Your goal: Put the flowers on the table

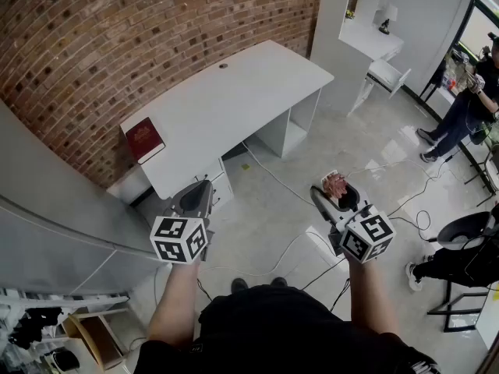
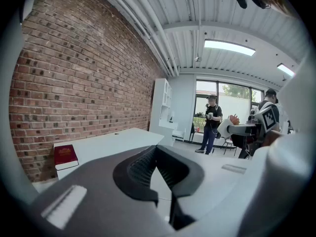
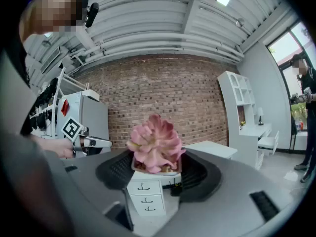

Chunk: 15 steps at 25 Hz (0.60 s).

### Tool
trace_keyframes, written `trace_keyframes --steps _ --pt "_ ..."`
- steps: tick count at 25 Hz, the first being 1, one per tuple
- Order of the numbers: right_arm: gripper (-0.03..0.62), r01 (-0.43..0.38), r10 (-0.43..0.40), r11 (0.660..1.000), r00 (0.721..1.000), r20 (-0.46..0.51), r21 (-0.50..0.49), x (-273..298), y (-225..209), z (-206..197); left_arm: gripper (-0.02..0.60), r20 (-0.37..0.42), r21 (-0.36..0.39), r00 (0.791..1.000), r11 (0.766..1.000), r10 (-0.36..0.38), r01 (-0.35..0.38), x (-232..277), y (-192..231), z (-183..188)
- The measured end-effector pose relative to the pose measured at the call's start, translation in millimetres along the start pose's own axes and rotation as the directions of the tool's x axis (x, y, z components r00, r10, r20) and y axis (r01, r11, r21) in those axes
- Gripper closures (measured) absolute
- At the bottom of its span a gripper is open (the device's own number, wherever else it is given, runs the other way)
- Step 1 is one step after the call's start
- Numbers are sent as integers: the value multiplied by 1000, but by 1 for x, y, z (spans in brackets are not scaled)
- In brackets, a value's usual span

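While the right gripper [image 1: 337,195] clamps the small white pot of the pink flower [image 3: 155,142], that flower hangs above the floor, right of the white table [image 1: 234,100] and well apart from it. On the left gripper [image 2: 157,152] the jaw tips meet with nothing between; a red book [image 1: 144,139] lies on the table's near left end

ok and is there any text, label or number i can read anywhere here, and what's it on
No readable words or numbers anywhere.
red book: gold print on the cover, too small to read.
cubes on left gripper and right gripper: square black-and-white markers, no letters.
flower pot: no label seen.
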State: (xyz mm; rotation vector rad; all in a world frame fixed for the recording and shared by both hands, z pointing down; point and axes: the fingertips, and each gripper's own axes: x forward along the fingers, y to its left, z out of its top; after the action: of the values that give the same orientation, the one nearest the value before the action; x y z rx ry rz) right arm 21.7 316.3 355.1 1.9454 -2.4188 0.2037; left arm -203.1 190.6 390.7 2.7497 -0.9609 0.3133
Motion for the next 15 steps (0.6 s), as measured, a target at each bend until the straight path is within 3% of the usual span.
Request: trace_keyframes --steps 15 --pt "324 -5 5 1000 1000 19 24 -34 -16 -5 572 -1 38 1000 999 15 -15 -1 -37 -3"
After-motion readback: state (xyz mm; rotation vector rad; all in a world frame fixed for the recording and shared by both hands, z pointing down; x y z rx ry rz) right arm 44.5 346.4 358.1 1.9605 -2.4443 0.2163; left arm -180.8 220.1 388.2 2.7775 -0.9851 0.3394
